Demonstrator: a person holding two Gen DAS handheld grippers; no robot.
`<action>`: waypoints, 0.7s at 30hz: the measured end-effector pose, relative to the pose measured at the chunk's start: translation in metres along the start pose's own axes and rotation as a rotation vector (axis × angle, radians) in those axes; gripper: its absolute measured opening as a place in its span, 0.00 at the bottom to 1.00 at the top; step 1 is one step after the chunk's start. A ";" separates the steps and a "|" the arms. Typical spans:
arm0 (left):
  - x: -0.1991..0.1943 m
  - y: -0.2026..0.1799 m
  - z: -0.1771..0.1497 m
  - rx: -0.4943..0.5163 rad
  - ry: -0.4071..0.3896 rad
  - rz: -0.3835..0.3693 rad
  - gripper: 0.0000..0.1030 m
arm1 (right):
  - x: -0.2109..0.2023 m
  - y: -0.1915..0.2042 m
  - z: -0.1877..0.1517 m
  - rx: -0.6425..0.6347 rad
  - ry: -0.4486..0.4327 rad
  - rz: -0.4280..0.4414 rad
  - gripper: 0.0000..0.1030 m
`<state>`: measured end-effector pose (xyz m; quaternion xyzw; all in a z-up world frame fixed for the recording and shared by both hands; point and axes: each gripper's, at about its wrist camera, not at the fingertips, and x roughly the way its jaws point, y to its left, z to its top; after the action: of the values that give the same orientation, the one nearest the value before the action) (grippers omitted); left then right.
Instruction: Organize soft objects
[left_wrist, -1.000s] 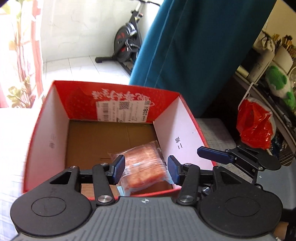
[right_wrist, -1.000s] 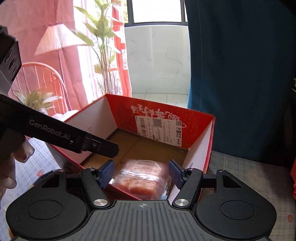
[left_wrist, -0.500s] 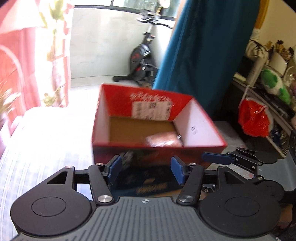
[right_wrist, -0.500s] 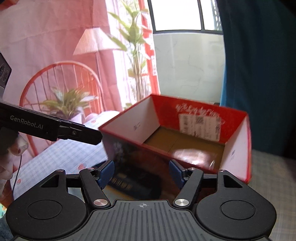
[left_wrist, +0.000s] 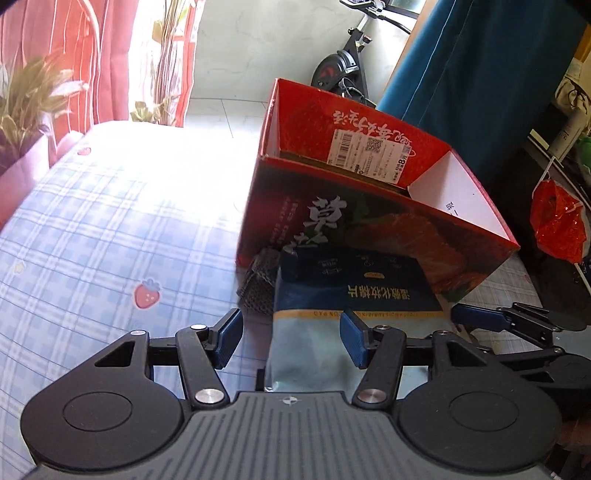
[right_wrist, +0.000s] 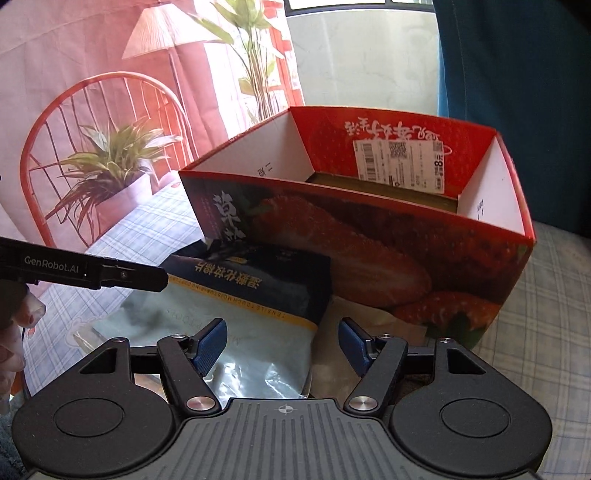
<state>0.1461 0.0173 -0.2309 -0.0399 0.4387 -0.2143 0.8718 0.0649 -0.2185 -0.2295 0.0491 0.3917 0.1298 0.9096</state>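
Observation:
A red strawberry box (left_wrist: 369, 229) stands open on the checked tablecloth; it also shows in the right wrist view (right_wrist: 369, 236). A dark blue and clear soft packet (left_wrist: 354, 291) lies flat in front of it, also seen from the right wrist (right_wrist: 258, 291). A dark mesh item (left_wrist: 258, 284) lies at the packet's left, against the box. My left gripper (left_wrist: 291, 338) is open and empty just above the packet's near end. My right gripper (right_wrist: 282, 341) is open and empty over the packet's near right corner. The box's inside is mostly hidden.
The tablecloth (left_wrist: 110, 240) stretches to the left of the box. A potted plant (right_wrist: 110, 173) and a red chair (right_wrist: 48, 140) stand at the table's left end. A teal curtain (left_wrist: 480, 74) hangs behind the box. A red plastic bag (left_wrist: 557, 225) hangs at the right.
Both grippers have pulled back and down from over the box, where an orange packet lay inside. They now sit low in front of the box, over the blue packet. Both stay open.

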 end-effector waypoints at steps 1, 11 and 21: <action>0.001 0.000 -0.002 -0.012 0.004 -0.017 0.58 | 0.001 0.000 -0.001 0.003 0.005 0.005 0.62; 0.007 -0.002 -0.031 -0.086 0.005 -0.054 0.42 | 0.012 0.002 -0.004 0.015 0.045 0.040 0.62; -0.011 -0.009 -0.026 -0.071 -0.032 -0.048 0.36 | 0.000 0.006 -0.002 -0.029 0.008 0.058 0.25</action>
<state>0.1169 0.0168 -0.2369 -0.0846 0.4311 -0.2189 0.8713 0.0624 -0.2124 -0.2296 0.0465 0.3918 0.1621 0.9045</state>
